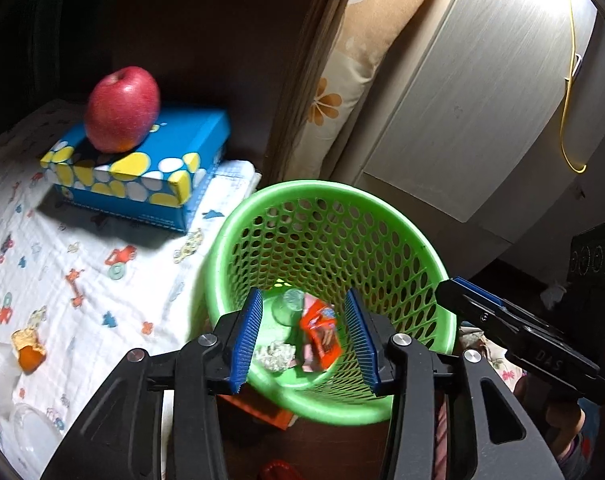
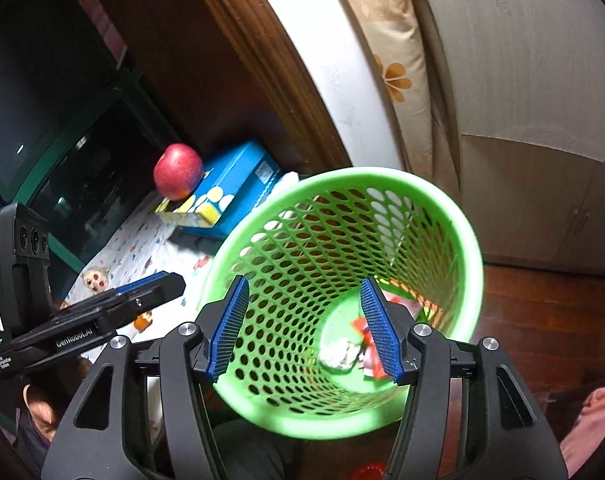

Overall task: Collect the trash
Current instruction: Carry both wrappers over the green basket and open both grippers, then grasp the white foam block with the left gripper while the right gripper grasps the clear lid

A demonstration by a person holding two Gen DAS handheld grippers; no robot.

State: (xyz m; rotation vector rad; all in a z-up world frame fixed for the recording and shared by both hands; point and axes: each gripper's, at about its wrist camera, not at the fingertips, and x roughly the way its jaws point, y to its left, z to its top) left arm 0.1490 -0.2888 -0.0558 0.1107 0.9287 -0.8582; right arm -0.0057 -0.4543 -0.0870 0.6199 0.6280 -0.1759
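A green mesh bin (image 1: 422,276) (image 2: 468,240) stands on the floor beside the low table. At its bottom lie an orange-red snack wrapper (image 1: 322,340) (image 2: 372,366), a crumpled white paper ball (image 1: 276,356) (image 2: 338,354) and a clear plastic cup (image 1: 288,306). My left gripper (image 1: 304,338) hangs open over the bin's mouth with nothing between its blue pads. Over the same bin my right gripper (image 2: 304,330) also stands open and empty. On the printed cloth (image 1: 82,260) an orange peel scrap (image 1: 28,350) lies at the left.
A red apple (image 1: 122,110) (image 2: 178,176) rests on a blue tissue box (image 1: 142,176) (image 2: 230,196) on the cloth. White and clear items (image 1: 6,392) sit at the cloth's near left edge. A cupboard (image 1: 462,100) and a flowered cushion (image 1: 354,64) stand behind the bin.
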